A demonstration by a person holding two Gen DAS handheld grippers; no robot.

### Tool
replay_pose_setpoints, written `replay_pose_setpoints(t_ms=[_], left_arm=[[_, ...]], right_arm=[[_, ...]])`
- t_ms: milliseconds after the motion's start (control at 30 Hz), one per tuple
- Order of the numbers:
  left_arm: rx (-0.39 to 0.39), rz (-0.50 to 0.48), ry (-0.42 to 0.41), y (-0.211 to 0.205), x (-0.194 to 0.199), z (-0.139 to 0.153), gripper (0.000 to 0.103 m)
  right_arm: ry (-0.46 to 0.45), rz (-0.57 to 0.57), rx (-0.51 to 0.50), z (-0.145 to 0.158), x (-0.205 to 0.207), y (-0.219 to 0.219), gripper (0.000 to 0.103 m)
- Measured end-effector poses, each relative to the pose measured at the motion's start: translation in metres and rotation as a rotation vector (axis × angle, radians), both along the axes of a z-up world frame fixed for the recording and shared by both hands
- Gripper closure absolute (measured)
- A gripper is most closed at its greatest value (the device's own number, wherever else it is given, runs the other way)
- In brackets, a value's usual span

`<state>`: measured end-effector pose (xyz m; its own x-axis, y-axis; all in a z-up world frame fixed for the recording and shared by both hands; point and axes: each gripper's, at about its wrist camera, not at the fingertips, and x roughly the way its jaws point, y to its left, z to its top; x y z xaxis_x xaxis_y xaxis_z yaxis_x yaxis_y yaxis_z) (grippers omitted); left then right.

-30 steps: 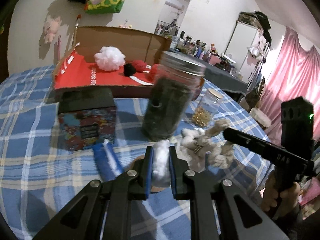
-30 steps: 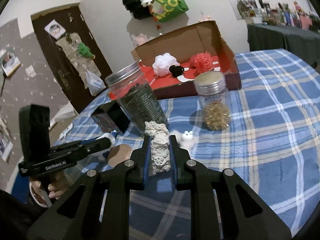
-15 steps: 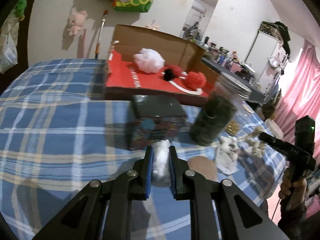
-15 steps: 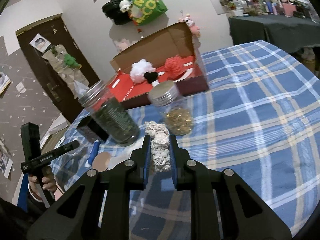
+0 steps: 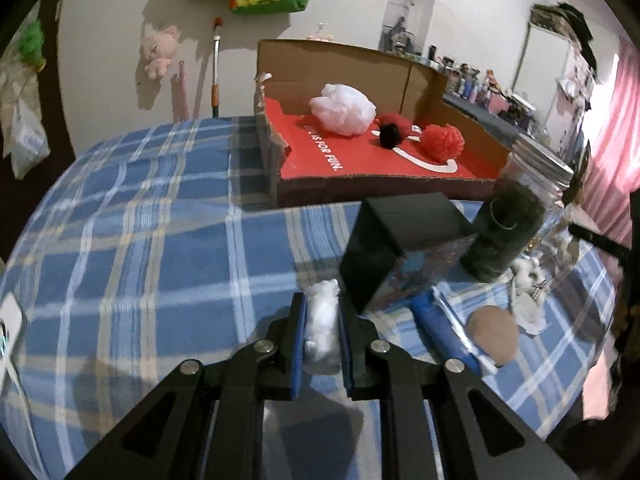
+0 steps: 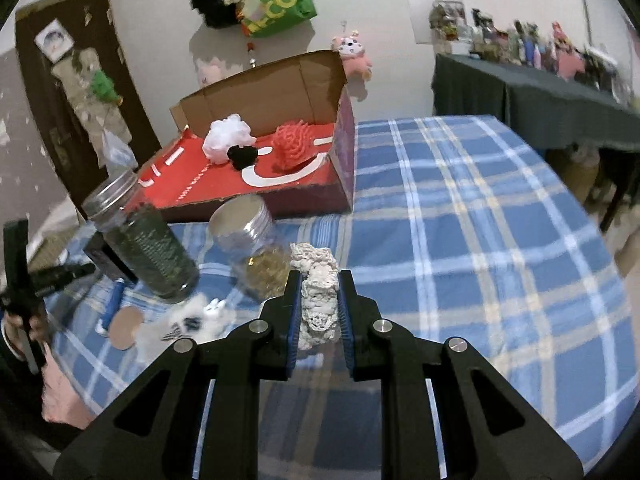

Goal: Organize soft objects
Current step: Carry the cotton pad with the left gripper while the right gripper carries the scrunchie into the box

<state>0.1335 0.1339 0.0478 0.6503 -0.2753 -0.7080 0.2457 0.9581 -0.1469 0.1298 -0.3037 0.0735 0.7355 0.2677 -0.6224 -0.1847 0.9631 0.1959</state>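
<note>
— Squeezing a white cotton wad (image 5: 321, 326), the left gripper (image 5: 322, 342) has its pads clamped on both sides so the fluff cannot slip. And the right one?

— The right gripper (image 6: 319, 312) is pinched shut on a cream lace bundle (image 6: 317, 294), held above the checked tablecloth (image 6: 460, 208).

— Why aim both that way?

— Probably the open cardboard box (image 5: 352, 76) beyond the jars: a white puff (image 5: 344, 109) and red puff (image 5: 442, 143) already lie inside.
</note>
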Motion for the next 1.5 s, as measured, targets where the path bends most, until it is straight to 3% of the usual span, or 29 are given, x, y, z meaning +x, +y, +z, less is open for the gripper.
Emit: replay_pose_setpoints(t_ms=[167,500,833,1033,1133,1267,1500], left_arm=[[0.045,-0.078,-0.03,0.002,0.019,0.003,0.087],[0.129,-0.212,-0.056,-0.004,0.054,0.012,0.087],[0.187,-0.299,-0.063,-0.013,0.074,0.019,0.087],[0.199,-0.341,-0.088,-0.019,0.079,0.029,0.087],[0.203,-0.356,-0.098,-0.022,0.082,0.035,0.087],[0.154,-0.376,-0.108,-0.028,0.089,0.048,0.087],[0.082,-0.348,-0.08,-0.053,0.114,0.063,0.087]], right_arm=[[-0.022,0.092,-0.148,0.008,0.023,0.013,0.086],[-0.045,0.216,-0.316,0.015,0.055,0.023,0.086],[-0.077,0.315,-0.404,0.024,0.072,0.037,0.086],[-0.108,0.361,-0.401,0.037,0.08,0.043,0.086],[-0.109,0.391,-0.345,0.045,0.086,0.047,0.086],[-0.104,0.421,-0.261,0.054,0.1,0.058,0.086],[-0.014,0.418,-0.144,0.058,0.139,0.082,0.086]])
